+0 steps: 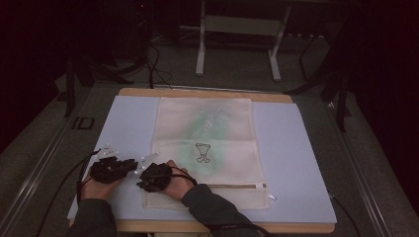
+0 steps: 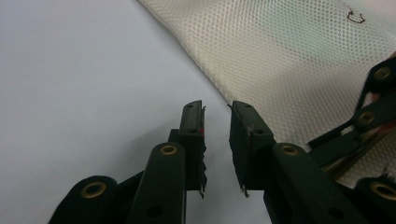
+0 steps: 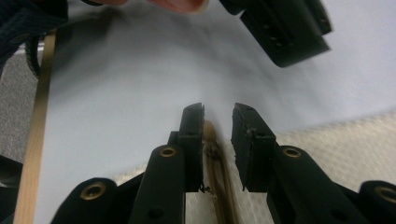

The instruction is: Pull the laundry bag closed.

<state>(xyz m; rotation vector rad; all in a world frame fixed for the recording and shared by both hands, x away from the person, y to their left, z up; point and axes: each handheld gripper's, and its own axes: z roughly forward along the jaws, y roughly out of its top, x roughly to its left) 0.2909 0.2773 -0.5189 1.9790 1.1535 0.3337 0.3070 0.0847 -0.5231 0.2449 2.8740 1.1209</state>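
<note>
- Around the mesh bag (image 1: 205,143), which serves as landmark: the room beyond the worktop (image 1: 207,92) is dark, and only a pale metal frame (image 1: 237,29) and some cables on the floor can be made out.
- Near corner of the bag, high view: both hands cover it, so the corner itself and the start of the zip (image 1: 237,186) are hidden; the sleeves are cut off by the bottom edge.
- Left gripper (image 1: 106,169), high view: just off the bag's near-left corner, over the pale blue mat (image 1: 296,158); its finger state cannot be read from this height.
- Left gripper (image 2: 217,140), own view: fingers slightly spread, a narrow gap between them, nothing held; they hover over bare mat just beside the bag's edge. Part of the other gripper intrudes at the right, cut off by the frame.
- Right gripper (image 1: 154,177), high view: on the bag's near-left corner, touching or almost touching the left gripper.
- Right gripper (image 3: 218,140), own view: fingers slightly spread, straddling the tan zip (image 3: 215,172) band; whether they touch it cannot be told. A blurred fingertip and the other gripper's dark body are cut off at the top.
- Mesh bag: cream, fine netting, flat on the mat at the worktop's middle; a small dark outline drawing (image 1: 202,152) at its centre, a faint green shape showing through the mesh behind it, too indistinct to identify.
- Zip: runs along the bag's near edge, with a small pull (image 1: 261,185) toward its right end.
</note>
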